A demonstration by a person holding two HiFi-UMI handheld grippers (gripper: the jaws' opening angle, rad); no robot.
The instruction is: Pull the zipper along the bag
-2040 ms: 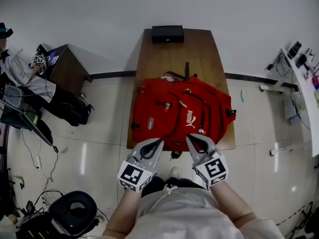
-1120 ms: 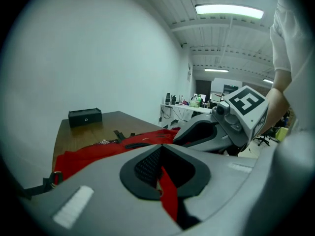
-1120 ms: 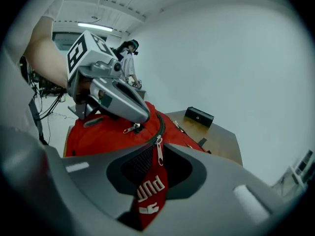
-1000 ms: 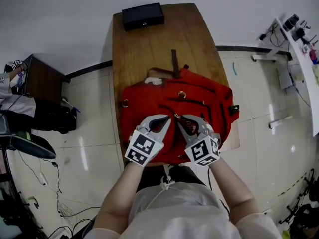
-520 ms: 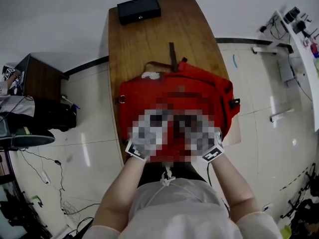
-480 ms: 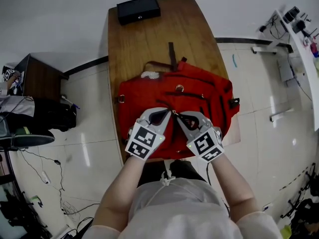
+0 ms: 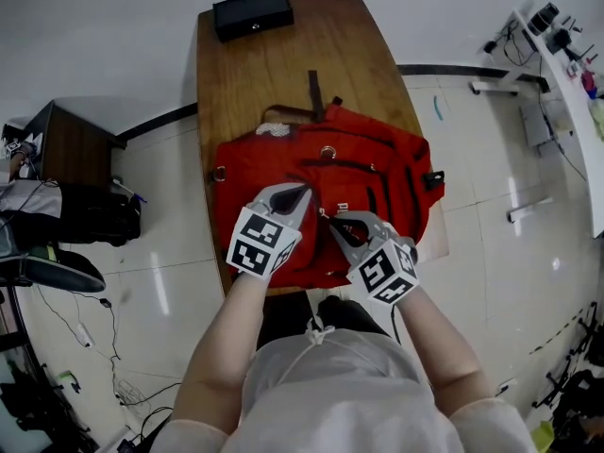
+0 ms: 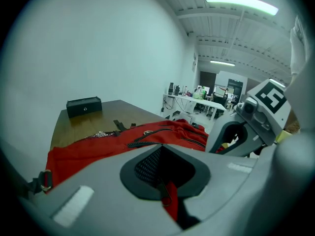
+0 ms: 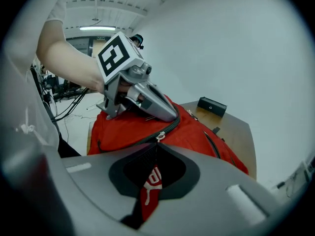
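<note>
a red fabric backpack [image 7: 377, 163] lies flat on the near end of a long brown wooden table [image 7: 283, 74], with a black rectangular box [image 7: 252, 12] well apart at the far end. both tools are down on the front of the pack, tips pointing toward each other. the left gripper [image 7: 300, 193] has its jaws closed together, with a fold of red cloth and a dark tab pinched between them. it looks to be there as an anchor, so the soft bag cannot slide or bunch when the zipper is drawn. the right gripper [image 7: 329, 219] is closed too, its tips meeting at the small silver zipper pull [image 9: 160, 136] on the dark zipper track [image 9: 128, 144], and red cloth with white print fills the hollow behind the tips. whether the tips grip the pull itself or the cloth just under it is hard to say, but i judge the pull is taken. it sits just beside the left tool's tip, so the drawing seems barely begun
</note>
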